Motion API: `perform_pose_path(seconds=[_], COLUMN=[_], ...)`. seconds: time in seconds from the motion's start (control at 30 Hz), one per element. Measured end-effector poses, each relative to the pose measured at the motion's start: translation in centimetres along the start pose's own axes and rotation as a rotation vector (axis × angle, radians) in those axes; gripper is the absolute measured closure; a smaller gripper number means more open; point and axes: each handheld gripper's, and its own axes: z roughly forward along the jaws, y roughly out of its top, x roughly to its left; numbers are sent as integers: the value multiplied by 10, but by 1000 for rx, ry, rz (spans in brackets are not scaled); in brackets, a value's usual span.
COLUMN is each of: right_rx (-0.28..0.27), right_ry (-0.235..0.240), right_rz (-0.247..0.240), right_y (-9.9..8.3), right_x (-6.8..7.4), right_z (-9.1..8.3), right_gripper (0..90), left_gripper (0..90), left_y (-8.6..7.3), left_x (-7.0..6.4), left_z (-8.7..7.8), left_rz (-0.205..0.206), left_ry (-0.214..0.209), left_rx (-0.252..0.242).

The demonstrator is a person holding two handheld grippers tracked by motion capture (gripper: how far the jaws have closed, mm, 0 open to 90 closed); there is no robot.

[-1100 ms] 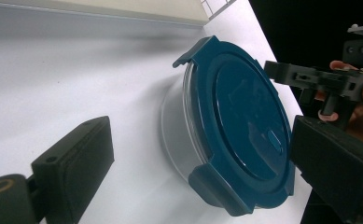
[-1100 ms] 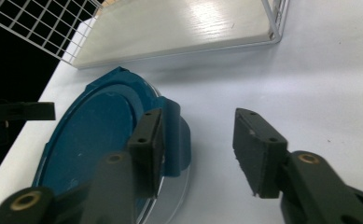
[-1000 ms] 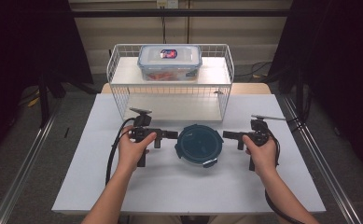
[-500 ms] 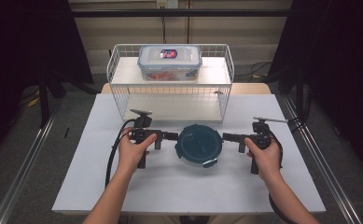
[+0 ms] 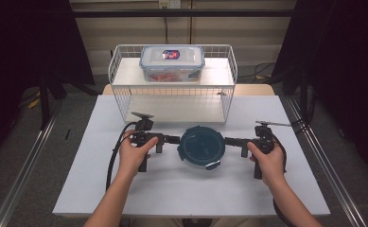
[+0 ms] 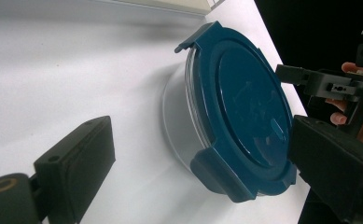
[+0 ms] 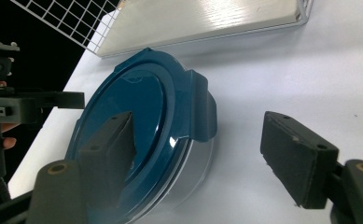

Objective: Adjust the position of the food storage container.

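Looking down from the high view, a round container with a dark blue lid [image 5: 202, 147] sits on the white table [image 5: 101, 189] near its middle, just in front of a white wire rack [image 5: 120, 90], on whose upper shelf a rectangular clear box with clip lid [image 5: 172, 62] stands toward the left half. The left gripper [image 5: 174, 139] and the right gripper [image 5: 229, 140] are held level from opposite sides, their tips at or very near the container's rim; from this height I cannot tell whether either touches it. In the left gripper view, the jaws stand wide apart and released: one pad lies low over bare table, the other sits beside the lid's edge close to a latch tab [image 6: 216, 175], with nothing pinched between them. The lid looks fully seated on the clear bowl, and the tabs that show are folded down. In the right gripper view, the jaws are likewise spread and released, one pad in front of the blue lid [image 7: 137, 135], the other over empty table, straddling a folded latch tab [image 7: 202, 109] without closing on it. By my reading the work is at its start: both tools are positioned on the container, but no grasp is made and no tab is lifted. Closing on it and then opening or moving it all appear left to do.
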Motion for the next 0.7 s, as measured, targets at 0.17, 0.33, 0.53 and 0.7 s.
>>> perform_pose_path(seconds=[0.17,0.33,0.53,0.7], right_rx=[-1,2,3,8], right_ry=[8,18,34,49], right_rz=[4,17,26,39], right_y=[-2,-3,-6,-7], right_x=[0,-1,1,2], right_z=[-2,-3,-4,-4], right_gripper=[268,281,302,347], left_gripper=[101,109,115,144], left_y=[0,0,-1,-1], left_x=[0,2,0,0], left_z=[1,2,3,3], left_rz=[7,23,2,6], left_ry=[-2,-5,-10,-10], left_rx=[5,21,16,19])
